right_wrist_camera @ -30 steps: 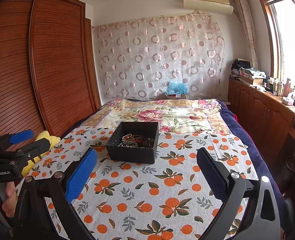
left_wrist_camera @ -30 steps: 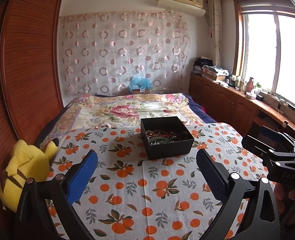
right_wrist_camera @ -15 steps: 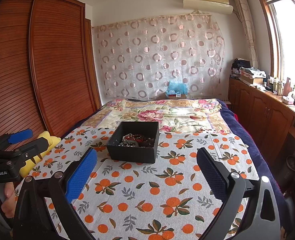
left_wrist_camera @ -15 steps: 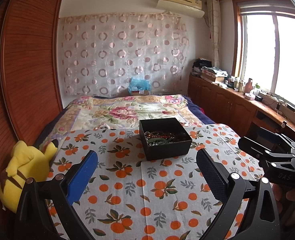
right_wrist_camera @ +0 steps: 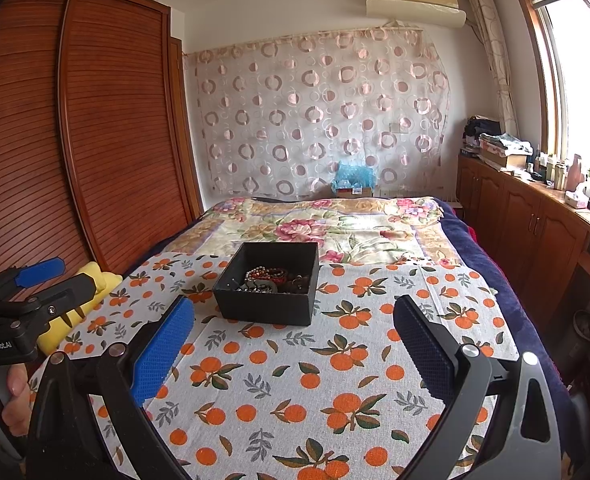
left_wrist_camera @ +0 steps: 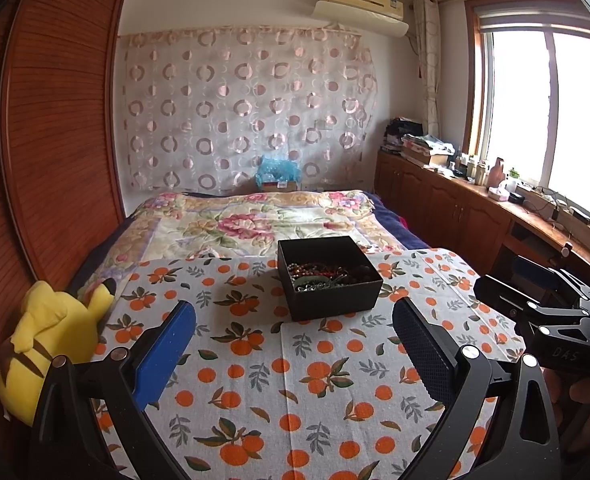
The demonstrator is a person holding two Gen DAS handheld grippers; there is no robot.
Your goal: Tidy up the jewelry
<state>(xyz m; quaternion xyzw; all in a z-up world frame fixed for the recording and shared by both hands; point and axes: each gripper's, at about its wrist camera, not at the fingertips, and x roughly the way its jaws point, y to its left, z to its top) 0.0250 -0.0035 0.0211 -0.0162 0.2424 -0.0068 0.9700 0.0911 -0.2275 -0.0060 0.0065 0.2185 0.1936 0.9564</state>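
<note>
A black open box (left_wrist_camera: 329, 280) holds a tangle of beaded jewelry (left_wrist_camera: 319, 274) and stands on the orange-print cloth (left_wrist_camera: 295, 380) on the bed. It also shows in the right wrist view (right_wrist_camera: 269, 284) with the jewelry (right_wrist_camera: 273, 278) inside. My left gripper (left_wrist_camera: 295, 344) is open and empty, short of the box and above the cloth. My right gripper (right_wrist_camera: 293, 344) is open and empty, also short of the box. Each gripper shows in the other's view: the right one (left_wrist_camera: 535, 300) and the left one (right_wrist_camera: 35, 280).
A yellow plush toy (left_wrist_camera: 51, 332) lies at the bed's left edge by the wooden wardrobe (left_wrist_camera: 55, 140). A floral quilt (left_wrist_camera: 255, 220) covers the far bed. Wooden cabinets (left_wrist_camera: 475, 216) with clutter run under the window at right.
Both grippers have drifted slightly; the box sits a touch lower and nearer in both views. Jaws stay open, nothing taken hold of.
</note>
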